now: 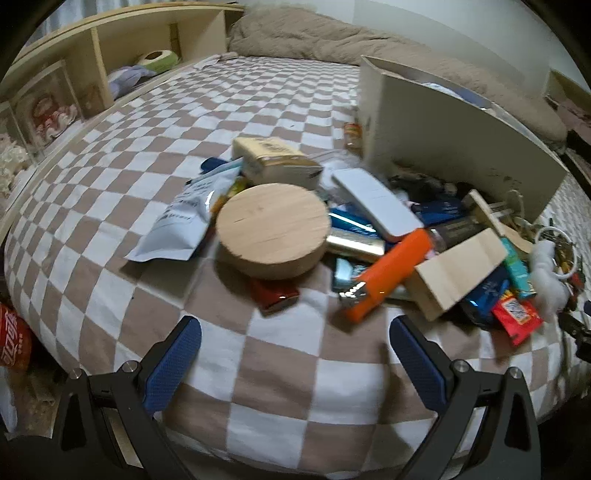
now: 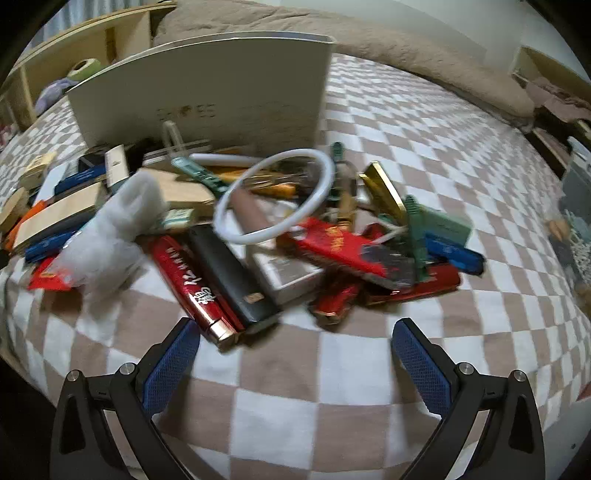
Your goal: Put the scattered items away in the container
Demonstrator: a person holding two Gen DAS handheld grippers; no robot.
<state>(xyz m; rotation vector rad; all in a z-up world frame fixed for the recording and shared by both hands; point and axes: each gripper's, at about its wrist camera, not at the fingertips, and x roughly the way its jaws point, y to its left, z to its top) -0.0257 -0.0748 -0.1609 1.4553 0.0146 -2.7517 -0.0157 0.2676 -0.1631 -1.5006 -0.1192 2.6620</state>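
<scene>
The red lighter [image 1: 275, 297] lies half hidden under the wooden disc [image 1: 272, 234]; box [image 1: 454, 140] contents unseen.

Checkered bedspread [image 1: 155, 177], rumpled brown duvet [image 1: 314, 37], wooden shelf [image 1: 110, 40] alongside.

My bed [image 1: 122, 206], under a brown-and-white checked cover, carried a heap of small items [image 2: 258, 229] toward its near edge, the cream box [image 2: 207, 96] just behind them, and a brown duvet [image 1: 314, 33] along its far edge.
</scene>
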